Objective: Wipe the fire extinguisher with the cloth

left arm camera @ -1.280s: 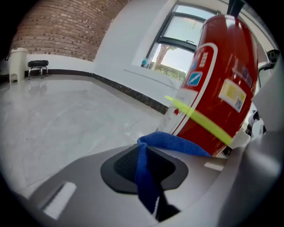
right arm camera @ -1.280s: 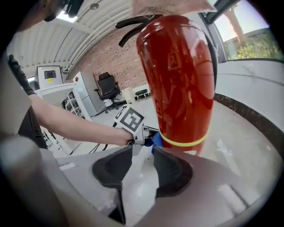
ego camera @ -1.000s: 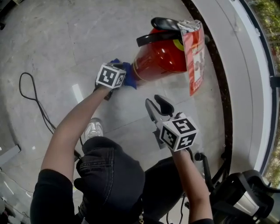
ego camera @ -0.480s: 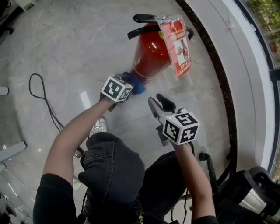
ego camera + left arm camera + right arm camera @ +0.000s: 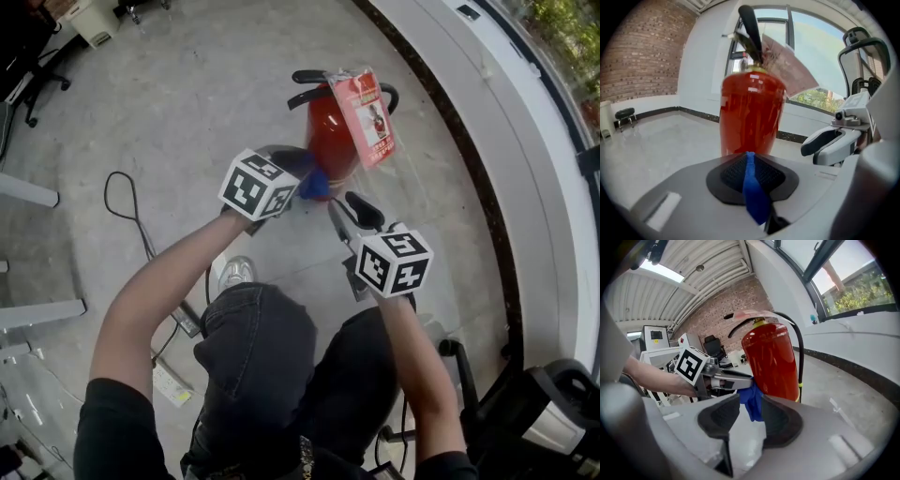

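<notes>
A: While you note the grips, tell me how that fire extinguisher [image 5: 333,141] would handle.

B: Heavy, I'd judge. It's a rigid steel cylinder with glossy red paint, probably slick under a pad. It stands upright on the floor [image 5: 187,94], and a hard shove high up might rock it. Best steadied at the black handle [image 5: 314,80] on top, clear of the hanging tag [image 5: 367,117].

A: And the cloth [image 5: 316,185]?

B: Blue, soft and limp, next to no weight. The left tool [image 5: 749,164] is clamped on a fold of it, pads nearly together with a thin blue strip between them. The rest bunches off the tips at the extinguisher's lower side, the side facing the person. It looks pressed to the paint, but I can't be sure of contact.

A: And the right tool [image 5: 350,214]?

B: Jaws apart, nothing in them. It's held just short of the extinguisher, beside the cloth, not touching the cylinder.

A: What's changed from a second ago?

B: The left tool has climbed. The cloth was down by the extinguisher's base and now sits higher up the body. The right tool has lifted a little too, with the same open jaws. The extinguisher seems to stand where it did, only seen from higher up.
</notes>
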{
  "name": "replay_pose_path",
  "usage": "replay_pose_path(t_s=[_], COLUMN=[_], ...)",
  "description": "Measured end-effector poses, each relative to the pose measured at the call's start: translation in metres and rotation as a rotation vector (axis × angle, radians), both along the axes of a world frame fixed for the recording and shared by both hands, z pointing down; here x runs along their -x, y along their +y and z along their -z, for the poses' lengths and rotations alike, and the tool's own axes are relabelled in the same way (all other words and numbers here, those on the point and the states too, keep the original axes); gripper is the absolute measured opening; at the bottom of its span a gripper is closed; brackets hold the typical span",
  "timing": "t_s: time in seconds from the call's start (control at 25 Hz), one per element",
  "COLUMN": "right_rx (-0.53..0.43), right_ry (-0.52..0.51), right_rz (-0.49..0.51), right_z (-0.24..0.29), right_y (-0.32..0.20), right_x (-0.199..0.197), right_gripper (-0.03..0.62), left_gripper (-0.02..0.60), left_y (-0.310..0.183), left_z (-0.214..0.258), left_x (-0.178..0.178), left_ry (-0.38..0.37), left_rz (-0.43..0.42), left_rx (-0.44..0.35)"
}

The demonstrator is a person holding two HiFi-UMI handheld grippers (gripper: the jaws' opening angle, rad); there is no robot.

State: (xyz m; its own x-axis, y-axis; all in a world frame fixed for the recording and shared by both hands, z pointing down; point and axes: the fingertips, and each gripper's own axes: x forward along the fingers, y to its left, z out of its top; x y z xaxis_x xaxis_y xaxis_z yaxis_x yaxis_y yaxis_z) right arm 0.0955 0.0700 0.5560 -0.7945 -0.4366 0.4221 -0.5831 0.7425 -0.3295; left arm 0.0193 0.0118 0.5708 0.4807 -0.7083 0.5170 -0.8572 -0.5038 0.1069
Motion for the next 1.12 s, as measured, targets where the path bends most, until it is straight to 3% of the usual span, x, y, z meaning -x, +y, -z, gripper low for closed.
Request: replay_pose_path(t_s=[0.16,0.24,0.4,0.56,0.6,0.64,0.68,0.88,1.0,1.12], right_rx=[-0.061,-0.089,-0.147,-0.199,-0.212,-0.225,-0.237,-0.251,-0.266,-0.308], right_ry=[-0.015,0.000,-0.018,-0.104,-0.112,-0.112,-0.105,-0.075,-0.093,-0.127], right_rz=[0.032,0.048,0.061,0.062,0.066,0.071,0.074,0.047,-0.023,-0.087], right_z=[0.018,0.020,0.031,0.060,0.067,0.072,0.076,0.099,0.124,0.154], right_y=[0.001,0.002,0.003,0.004,0.006,0.008,0.010,0.020,0.017,0.008], right_x=[0.011,0.017,0.030,0.035,0.033,0.030,0.026,-0.012,-0.049,-0.080], right_gripper=[0.147,0.187,0.302,0.310,0.247,0.132,0.087,0.072,0.072,0.072], left_gripper=[0.049,0.049,0.049,0.051,0.052,0.057,0.069,0.249,0.252,0.252], left_y=[0.006,0.015,0.038,0.063,0.068,0.071,0.073,0.062,0.044,0.025], left_z=[0.043,0.063,0.103,0.134,0.138,0.142,0.145,0.164,0.175,0.173], left_x=[-0.003,-0.011,-0.034,-0.058,-0.061,-0.063,-0.064,-0.059,-0.053,-0.052], left_ry=[0.008,0.015,0.036,0.063,0.062,0.057,0.048,0.016,0.007,0.054], left_rz=[-0.019,-0.053,-0.164,-0.283,-0.300,-0.312,-0.319,-0.260,-0.188,-0.137], left_rx=[-0.039,-0.050,-0.061,-0.049,-0.048,-0.050,-0.056,-0.086,-0.108,-0.070])
